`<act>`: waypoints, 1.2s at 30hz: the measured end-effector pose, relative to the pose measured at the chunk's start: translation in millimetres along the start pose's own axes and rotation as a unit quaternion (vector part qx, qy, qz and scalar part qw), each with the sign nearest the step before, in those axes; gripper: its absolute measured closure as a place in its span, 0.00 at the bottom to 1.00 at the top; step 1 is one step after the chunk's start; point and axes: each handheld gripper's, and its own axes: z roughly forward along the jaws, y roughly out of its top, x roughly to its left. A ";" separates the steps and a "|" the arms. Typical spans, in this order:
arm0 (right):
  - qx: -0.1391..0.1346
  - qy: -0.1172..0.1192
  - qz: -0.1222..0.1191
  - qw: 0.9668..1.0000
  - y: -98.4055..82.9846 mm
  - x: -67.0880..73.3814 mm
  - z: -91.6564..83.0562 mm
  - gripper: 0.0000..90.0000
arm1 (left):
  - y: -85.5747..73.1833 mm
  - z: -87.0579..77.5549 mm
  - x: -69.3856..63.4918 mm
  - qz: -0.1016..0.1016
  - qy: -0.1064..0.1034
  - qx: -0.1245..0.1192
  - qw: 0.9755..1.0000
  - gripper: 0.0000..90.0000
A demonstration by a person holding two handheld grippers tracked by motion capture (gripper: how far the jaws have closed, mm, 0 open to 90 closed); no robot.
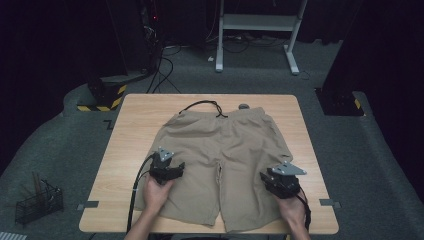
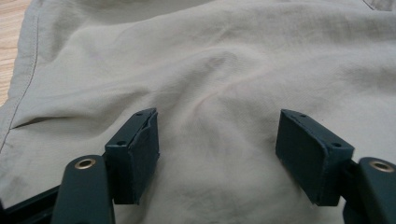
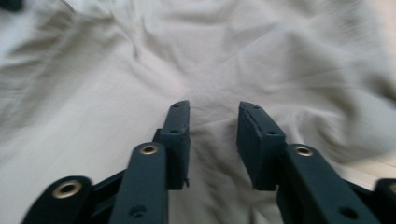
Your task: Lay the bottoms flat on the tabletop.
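Note:
A pair of beige shorts (image 1: 220,150) lies flat on the wooden table (image 1: 135,130), waistband at the far side with a black drawstring (image 1: 205,105). My left gripper (image 1: 167,167) hovers over the left leg, and in its own view the left gripper (image 2: 217,154) stands wide open above wrinkled beige cloth (image 2: 210,84) with nothing between the jaws. My right gripper (image 1: 280,181) sits over the right leg near the outer hem. In the right gripper view the gripper (image 3: 214,140) is partly open over bunched fabric (image 3: 210,93), and no cloth is pinched.
A small grey object (image 1: 243,106) rests beside the waistband at the table's far edge. A wire basket (image 1: 37,202) stands on the floor at the left. A white frame (image 1: 260,30) and cables occupy the floor beyond the table.

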 end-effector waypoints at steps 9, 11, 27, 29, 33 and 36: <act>0.036 -0.004 0.012 0.999 7.5 -11.0 38.7 0.67 | 4.9 5.5 4.9 0.001 -0.001 0.000 1.000 0.34; 0.037 -0.003 0.009 0.999 12.6 -14.7 44.3 0.67 | 7.2 8.2 7.4 0.000 0.000 0.000 1.000 0.34; 0.026 -0.028 0.030 0.999 46.8 -26.9 85.1 0.62 | 24.3 27.3 27.9 -0.031 0.039 0.003 0.999 0.35; 0.020 -0.036 0.025 0.999 42.2 -26.0 72.0 0.62 | 24.1 27.2 27.9 -0.031 0.039 0.002 0.999 0.35; 0.005 -0.048 0.025 0.999 24.2 -30.9 38.4 0.65 | 24.2 27.2 28.0 -0.031 0.039 0.002 0.999 0.35; 0.029 -0.054 0.023 0.998 7.2 -37.6 24.9 0.71 | 24.1 27.2 27.9 -0.032 0.038 0.002 0.999 0.35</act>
